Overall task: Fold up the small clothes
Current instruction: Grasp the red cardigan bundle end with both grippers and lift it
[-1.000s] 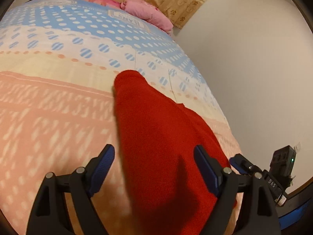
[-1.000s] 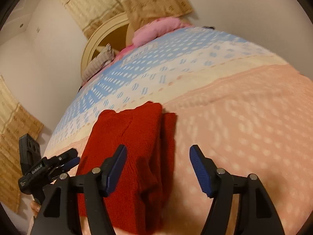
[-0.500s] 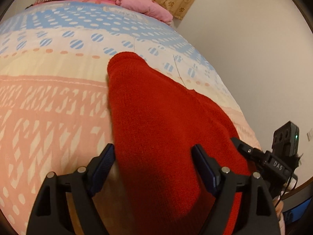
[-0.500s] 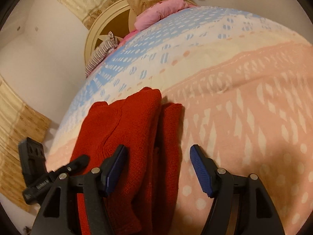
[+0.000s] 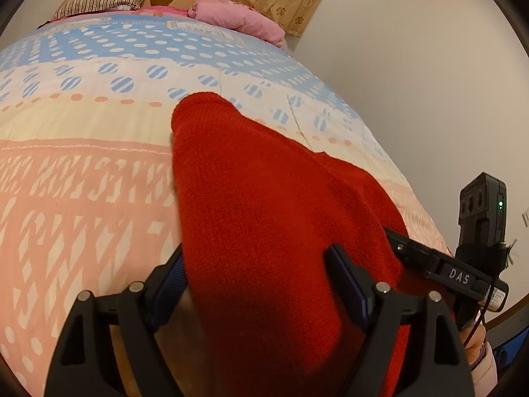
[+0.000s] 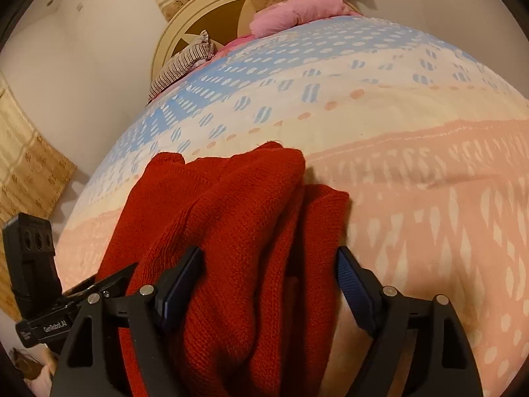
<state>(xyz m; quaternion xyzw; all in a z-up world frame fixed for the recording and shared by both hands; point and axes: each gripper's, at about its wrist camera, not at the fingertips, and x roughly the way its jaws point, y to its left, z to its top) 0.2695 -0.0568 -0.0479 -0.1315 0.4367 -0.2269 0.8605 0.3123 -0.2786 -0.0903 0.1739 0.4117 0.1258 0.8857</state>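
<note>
A red knitted garment [image 5: 264, 205] lies folded lengthwise on the patterned bedspread [image 5: 82, 172]. My left gripper [image 5: 261, 284] is open, its jaws set either side of the garment's near end, low over the cloth. In the right wrist view the same garment [image 6: 238, 218] shows bunched folds. My right gripper [image 6: 269, 281] is open and straddles the garment's near right part. The right gripper shows in the left wrist view [image 5: 439, 271], and the left gripper shows in the right wrist view [image 6: 49, 317]. The garment's near edge is hidden below both views.
Pink pillow [image 5: 238, 20] and striped pillow [image 5: 102, 0] lie at the bed's head by a round headboard [image 6: 198, 23]. A white wall [image 5: 413, 82] runs along the bed's right side. Patterned curtains [image 6: 29, 165] hang at the left.
Both grippers have moved forward and lower onto the red garment, so its near end now lies between each pair of open jaws. The garment itself has not moved.
</note>
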